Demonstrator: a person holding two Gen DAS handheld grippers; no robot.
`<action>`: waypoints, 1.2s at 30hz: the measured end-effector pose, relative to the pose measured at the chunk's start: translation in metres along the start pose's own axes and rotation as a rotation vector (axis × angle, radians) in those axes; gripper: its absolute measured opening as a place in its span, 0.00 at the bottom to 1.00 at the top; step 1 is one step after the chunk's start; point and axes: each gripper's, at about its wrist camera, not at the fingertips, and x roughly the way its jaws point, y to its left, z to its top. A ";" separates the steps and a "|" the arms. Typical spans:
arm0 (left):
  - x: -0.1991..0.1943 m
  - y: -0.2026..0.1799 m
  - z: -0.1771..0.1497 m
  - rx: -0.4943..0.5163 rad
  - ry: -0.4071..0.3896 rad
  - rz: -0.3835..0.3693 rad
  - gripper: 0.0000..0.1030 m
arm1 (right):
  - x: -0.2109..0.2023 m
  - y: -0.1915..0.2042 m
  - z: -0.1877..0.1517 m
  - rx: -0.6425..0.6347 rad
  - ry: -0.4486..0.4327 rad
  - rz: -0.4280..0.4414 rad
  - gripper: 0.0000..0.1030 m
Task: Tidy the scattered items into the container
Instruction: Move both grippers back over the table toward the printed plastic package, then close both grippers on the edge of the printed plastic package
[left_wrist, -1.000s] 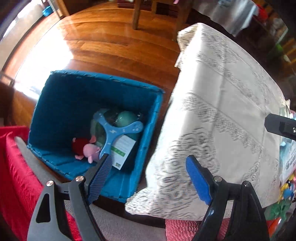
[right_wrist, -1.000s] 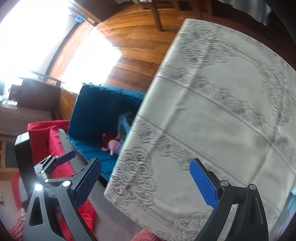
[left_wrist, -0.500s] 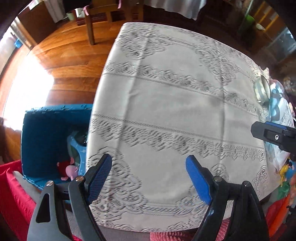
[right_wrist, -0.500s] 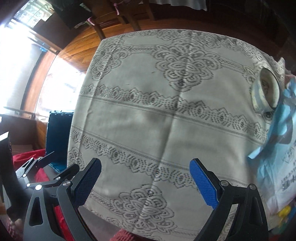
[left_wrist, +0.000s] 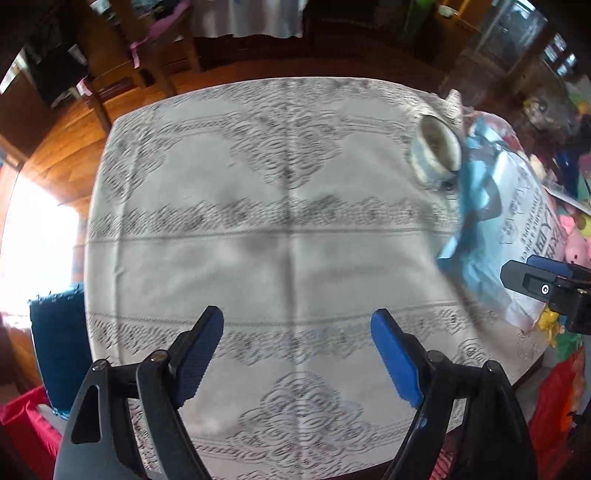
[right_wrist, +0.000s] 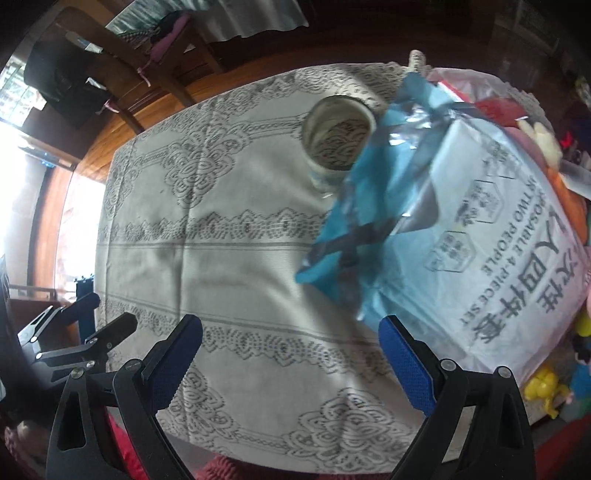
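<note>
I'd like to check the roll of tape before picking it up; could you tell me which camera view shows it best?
The right wrist view: the roll of tape sits nearer and sharper there, its open core visible, though the blue-and-white bag overlaps its right edge. In the left wrist view the same roll is smaller, blurred, near the far right corner.

Tablecloth (left_wrist: 258, 258) centre bare — tape roll (right_wrist: 338, 142), plastic bag (right_wrist: 480, 240) crowd right.

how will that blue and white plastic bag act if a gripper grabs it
The blue and white plastic bag is thin and crinkled, so it will probably flop and sag. Its glossy film may slip. Its bulging body suggests contents that could shift.
</note>
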 end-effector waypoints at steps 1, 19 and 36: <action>0.001 -0.012 0.004 0.015 0.000 -0.005 0.80 | -0.004 -0.013 0.000 0.017 -0.007 -0.005 0.94; 0.032 -0.185 0.063 0.264 0.007 -0.086 0.80 | -0.052 -0.196 -0.043 0.289 -0.083 -0.061 0.94; 0.085 -0.215 0.078 0.356 0.057 -0.061 1.00 | -0.040 -0.279 -0.079 0.461 -0.096 -0.048 0.99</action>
